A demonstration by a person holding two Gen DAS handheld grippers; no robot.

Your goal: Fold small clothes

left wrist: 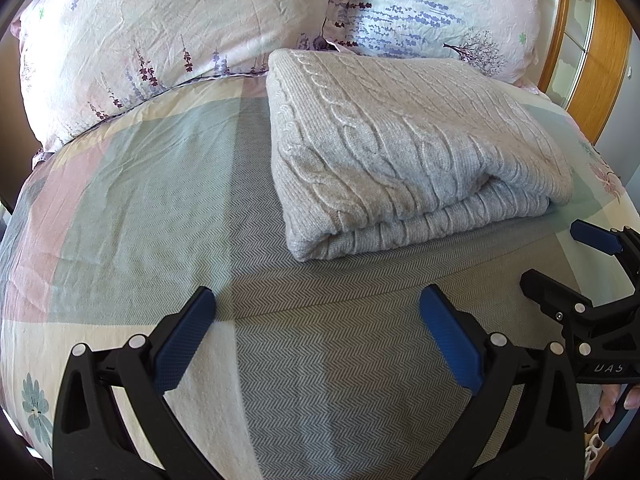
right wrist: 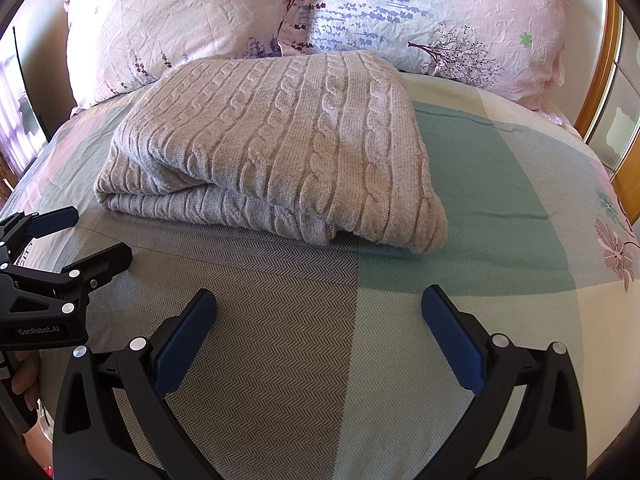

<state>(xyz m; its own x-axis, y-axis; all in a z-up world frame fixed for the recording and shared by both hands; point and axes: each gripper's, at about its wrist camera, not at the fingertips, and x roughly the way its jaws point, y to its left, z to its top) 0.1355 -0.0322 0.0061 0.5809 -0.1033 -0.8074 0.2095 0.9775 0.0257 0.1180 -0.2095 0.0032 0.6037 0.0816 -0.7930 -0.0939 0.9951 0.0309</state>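
A grey cable-knit sweater (left wrist: 404,148) lies folded into a thick rectangle on the bed, close to the pillows; it also shows in the right wrist view (right wrist: 280,148). My left gripper (left wrist: 318,304) is open and empty, hovering over the bedspread short of the sweater's near edge. My right gripper (right wrist: 320,304) is open and empty, also short of the sweater. The right gripper shows at the right edge of the left wrist view (left wrist: 560,256), and the left gripper shows at the left edge of the right wrist view (right wrist: 92,236).
The bed has a pastel patchwork bedspread (left wrist: 140,200) with a herringbone weave. Two floral pillows (left wrist: 160,32) (right wrist: 420,16) lean at the head. A wooden headboard and frame (left wrist: 600,40) stand at the right.
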